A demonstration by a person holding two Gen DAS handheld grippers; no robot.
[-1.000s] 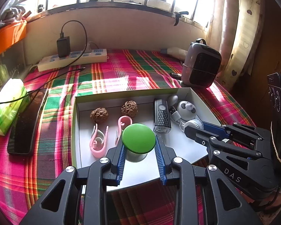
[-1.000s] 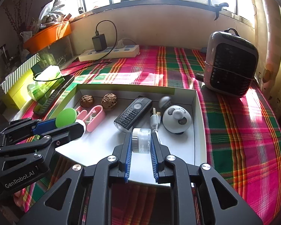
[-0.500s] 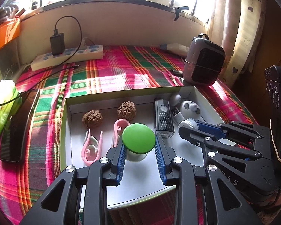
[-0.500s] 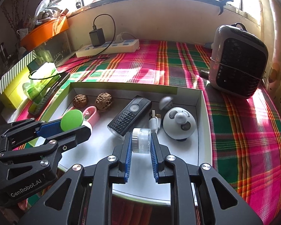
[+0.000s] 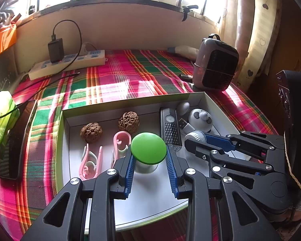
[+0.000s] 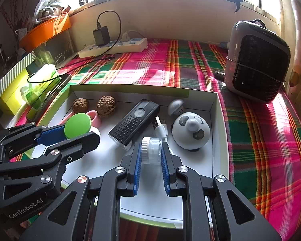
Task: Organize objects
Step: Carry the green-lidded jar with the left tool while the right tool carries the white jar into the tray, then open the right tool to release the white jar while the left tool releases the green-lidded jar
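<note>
Over the white box (image 5: 216, 108), the left gripper (image 5: 148, 157) is pinching a green-capped jar (image 5: 148, 148) and the right gripper (image 6: 151, 156) is clamping a small clear jar (image 6: 151, 150), probably carrying both to spots beside the walnuts (image 5: 128, 122)

heater (image 6: 256, 64) | power strip (image 5: 68, 64) | phone (image 5: 16, 138) | tissue pack (image 5: 0, 120)
</note>
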